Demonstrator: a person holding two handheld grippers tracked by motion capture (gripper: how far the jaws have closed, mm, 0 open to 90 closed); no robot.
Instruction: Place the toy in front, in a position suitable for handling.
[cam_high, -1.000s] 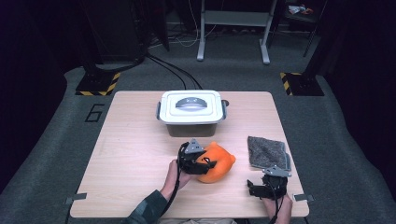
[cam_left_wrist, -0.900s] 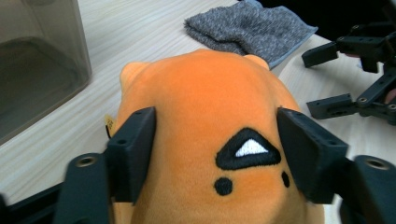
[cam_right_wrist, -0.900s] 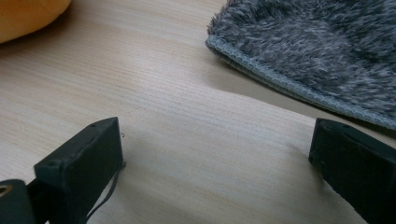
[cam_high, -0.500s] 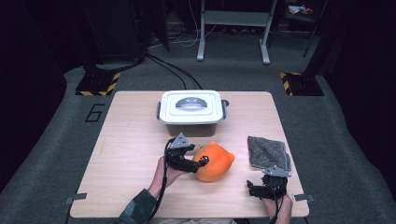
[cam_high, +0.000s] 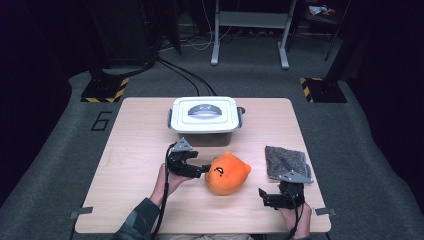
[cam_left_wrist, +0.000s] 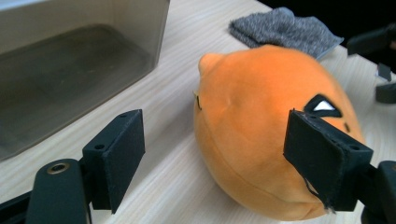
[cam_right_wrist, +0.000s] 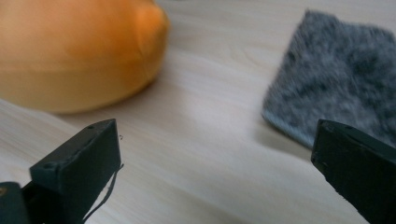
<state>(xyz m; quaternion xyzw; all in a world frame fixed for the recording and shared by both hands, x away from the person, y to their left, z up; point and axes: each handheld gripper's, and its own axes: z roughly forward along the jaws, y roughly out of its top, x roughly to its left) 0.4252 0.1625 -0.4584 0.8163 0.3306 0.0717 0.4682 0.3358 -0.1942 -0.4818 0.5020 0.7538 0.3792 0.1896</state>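
Both grippers are standing with jaws spread and nothing between the pads. At the left gripper (cam_high: 200, 169), the jaws have just been opening; they are pointing at the orange plush toy (cam_high: 228, 173), which is lying on the table (cam_high: 135, 150) just ahead of them, one pad (cam_left_wrist: 322, 158) sitting right beside its face without pressing. Behind that gripper a lidded white box (cam_high: 204, 115) is sitting. The right gripper (cam_high: 267, 196) is hovering near the table's front edge, the plush toy off to one side and a grey cloth (cam_high: 285, 161) just ahead.
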